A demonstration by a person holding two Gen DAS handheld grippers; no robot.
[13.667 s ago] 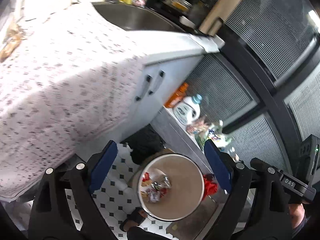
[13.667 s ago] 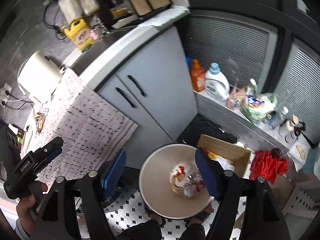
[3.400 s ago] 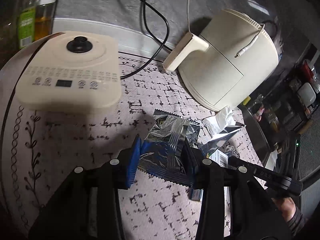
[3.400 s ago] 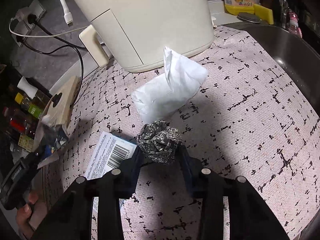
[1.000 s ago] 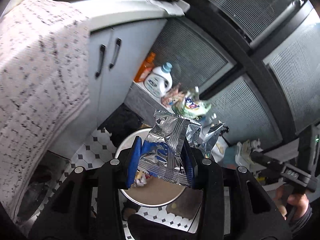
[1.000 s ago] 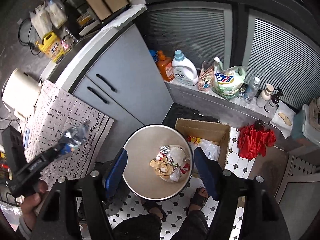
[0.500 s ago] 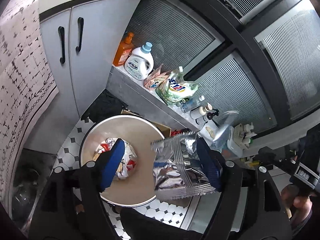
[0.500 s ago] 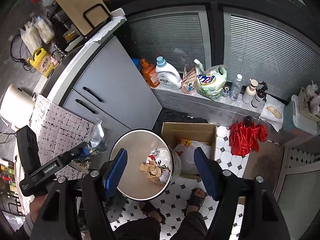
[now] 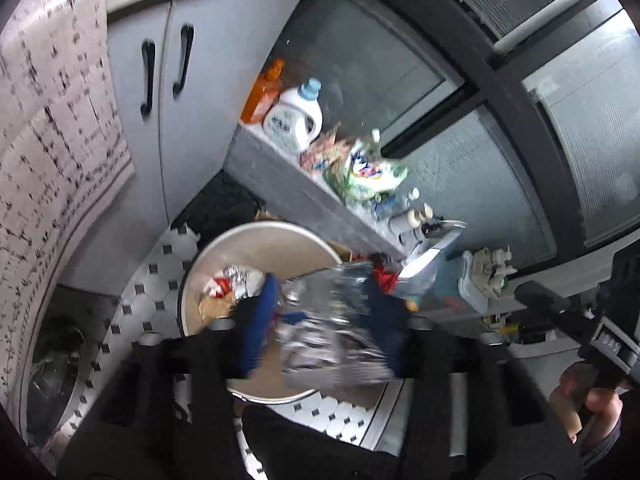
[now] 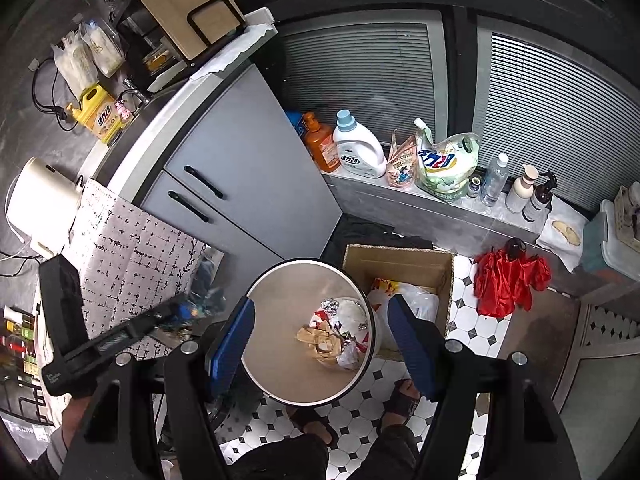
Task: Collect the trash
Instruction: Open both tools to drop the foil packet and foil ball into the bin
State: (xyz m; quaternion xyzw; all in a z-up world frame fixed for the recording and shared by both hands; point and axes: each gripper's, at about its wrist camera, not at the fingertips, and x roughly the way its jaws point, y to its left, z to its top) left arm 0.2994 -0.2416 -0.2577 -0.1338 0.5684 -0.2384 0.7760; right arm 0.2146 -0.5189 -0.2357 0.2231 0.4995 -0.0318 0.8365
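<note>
Two handheld grippers hang over one round trash bin (image 10: 280, 376) on a black-and-white tiled floor. The left gripper (image 9: 320, 320) has just been closing its blue jaws on a single crinkled silver foil wrapper (image 9: 332, 344), blurred, which sits between them at six o'clock in its view, above the bin's right rim. The right gripper (image 10: 320, 340) is empty, jaws wide apart, framing the bin. Inside the bin lie a foil ball, crumpled white paper, tan scraps and red wrappers. At two o'clock from the bin stands one cardboard box (image 10: 400, 260) holding a white plastic bag.
</note>
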